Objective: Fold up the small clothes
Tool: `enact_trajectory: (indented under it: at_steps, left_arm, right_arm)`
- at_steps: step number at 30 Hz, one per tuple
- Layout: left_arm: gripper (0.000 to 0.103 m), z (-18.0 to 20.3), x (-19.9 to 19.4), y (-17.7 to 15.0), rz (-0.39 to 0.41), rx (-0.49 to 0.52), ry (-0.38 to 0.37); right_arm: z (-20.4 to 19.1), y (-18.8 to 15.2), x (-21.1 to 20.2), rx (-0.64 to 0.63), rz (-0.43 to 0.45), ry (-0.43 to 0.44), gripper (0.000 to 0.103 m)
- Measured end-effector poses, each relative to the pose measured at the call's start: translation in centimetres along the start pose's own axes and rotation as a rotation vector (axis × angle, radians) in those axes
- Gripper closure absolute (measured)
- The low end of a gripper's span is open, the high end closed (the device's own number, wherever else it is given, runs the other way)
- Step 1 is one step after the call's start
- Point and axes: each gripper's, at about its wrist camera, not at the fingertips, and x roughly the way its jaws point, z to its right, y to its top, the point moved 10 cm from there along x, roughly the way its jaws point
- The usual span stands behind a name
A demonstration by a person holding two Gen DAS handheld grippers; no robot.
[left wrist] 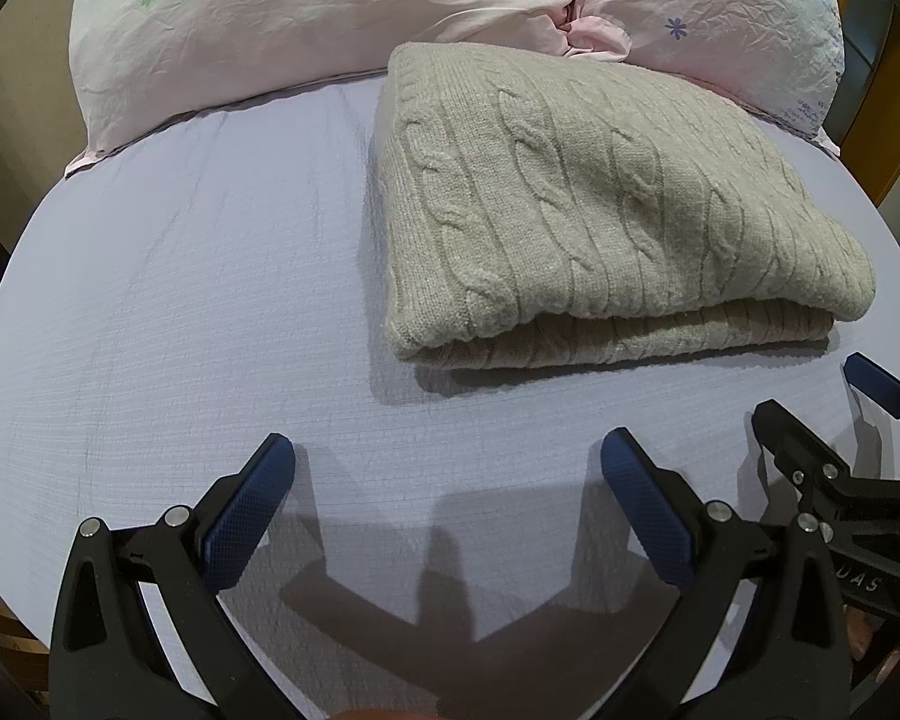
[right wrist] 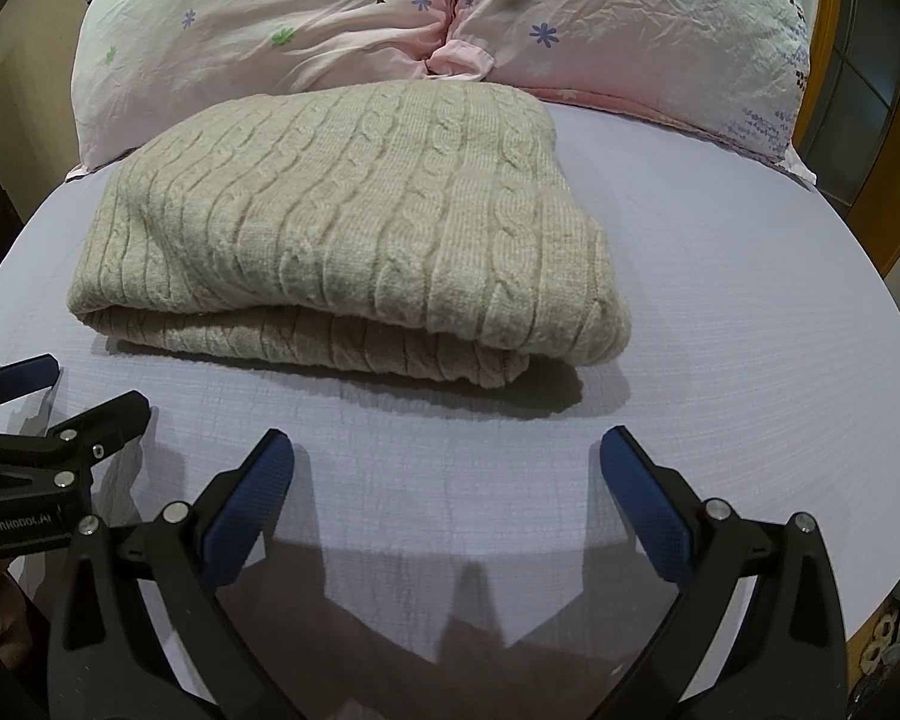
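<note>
A beige cable-knit sweater (left wrist: 594,204) lies folded in a thick rectangle on the lavender bed sheet (left wrist: 180,300); it also shows in the right wrist view (right wrist: 354,222). My left gripper (left wrist: 447,456) is open and empty, hovering over the sheet a short way in front of the sweater's near fold. My right gripper (right wrist: 447,456) is open and empty, likewise just short of the sweater's front edge. The right gripper also shows at the right edge of the left wrist view (left wrist: 822,402), and the left gripper at the left edge of the right wrist view (right wrist: 96,390).
Two pink flowered pillows (left wrist: 330,18) (right wrist: 630,18) lie behind the sweater at the head of the bed. A wooden frame (left wrist: 888,120) stands to the right. The bed's near edge and some clutter (right wrist: 888,636) show at the lower right.
</note>
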Motion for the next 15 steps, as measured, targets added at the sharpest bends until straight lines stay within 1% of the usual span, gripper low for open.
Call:
enact_trajectory:
  at_steps: [15]
  left_arm:
    - [0.001,-0.21,0.05,0.02,0.002,0.001,0.0]
  right_arm:
    - [-0.06,0.02,-0.11,-0.002,0.007,0.001,0.002]
